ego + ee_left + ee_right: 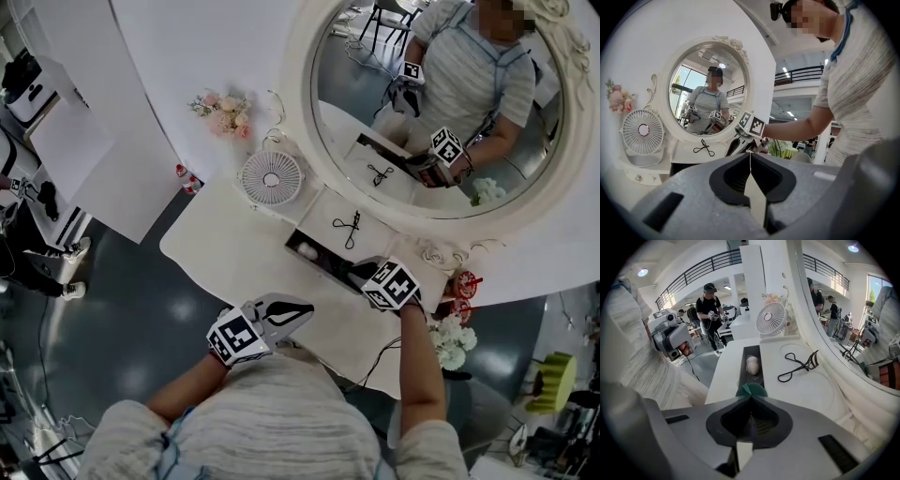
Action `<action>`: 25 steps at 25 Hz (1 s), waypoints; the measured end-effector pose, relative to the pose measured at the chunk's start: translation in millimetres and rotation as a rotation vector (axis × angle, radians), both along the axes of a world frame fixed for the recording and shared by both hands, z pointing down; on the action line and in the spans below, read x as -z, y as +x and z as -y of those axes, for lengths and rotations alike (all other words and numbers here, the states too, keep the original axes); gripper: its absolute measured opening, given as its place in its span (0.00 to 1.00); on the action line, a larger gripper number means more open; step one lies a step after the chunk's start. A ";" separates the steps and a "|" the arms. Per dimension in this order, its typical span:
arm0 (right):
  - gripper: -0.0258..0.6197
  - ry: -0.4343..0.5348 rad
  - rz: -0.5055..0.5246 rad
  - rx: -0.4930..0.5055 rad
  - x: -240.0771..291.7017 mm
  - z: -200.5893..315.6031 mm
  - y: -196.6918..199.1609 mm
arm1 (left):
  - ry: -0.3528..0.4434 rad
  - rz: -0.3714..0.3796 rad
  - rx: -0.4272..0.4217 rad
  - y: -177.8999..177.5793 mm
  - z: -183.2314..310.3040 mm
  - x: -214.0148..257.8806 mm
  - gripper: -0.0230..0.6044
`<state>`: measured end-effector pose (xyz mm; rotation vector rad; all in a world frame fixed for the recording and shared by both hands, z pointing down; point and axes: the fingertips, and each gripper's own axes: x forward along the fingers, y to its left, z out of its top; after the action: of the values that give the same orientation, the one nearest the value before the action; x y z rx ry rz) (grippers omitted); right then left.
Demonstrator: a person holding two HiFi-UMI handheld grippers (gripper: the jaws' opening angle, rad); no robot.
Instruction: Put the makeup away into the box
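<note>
Grey striped short-sleeved top (pixel 262 412); grey left claw (pixel 302 309), right claw (pixel 356 270); black-white marker cubes (pixel 232 337).

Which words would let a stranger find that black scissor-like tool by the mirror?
Start at the big round white-framed mirror; directly below it sits a flat white box. On its lid lies the eyelash curler, alone. It is the only thin black wire thing there, with two scissor-style loops, unlike the pale sponge in the slot beside it.
</note>
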<state>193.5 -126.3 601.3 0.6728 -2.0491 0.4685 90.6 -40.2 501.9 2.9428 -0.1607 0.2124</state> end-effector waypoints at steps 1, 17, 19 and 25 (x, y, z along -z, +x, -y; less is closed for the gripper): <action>0.06 -0.003 -0.006 0.004 -1.2 -1.5 0.0 | 0.000 0.001 -0.001 0.4 0.1 -0.3 0.06; 0.06 -0.017 -0.055 -0.019 -4.1 -12.2 7.2 | 0.003 -0.006 -0.013 2.1 -5.8 1.5 0.06; 0.06 -0.009 -0.037 -0.023 1.7 -13.6 6.0 | 0.003 -0.007 -0.014 2.5 -6.6 1.5 0.06; 0.06 0.047 -0.010 -0.053 25.0 -14.2 11.3 | 0.005 -0.009 -0.018 3.0 -8.3 2.8 0.06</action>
<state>204.8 -112.1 576.2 0.7576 -2.0423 0.4472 93.6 -31.9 499.2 2.9510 -0.1342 0.2009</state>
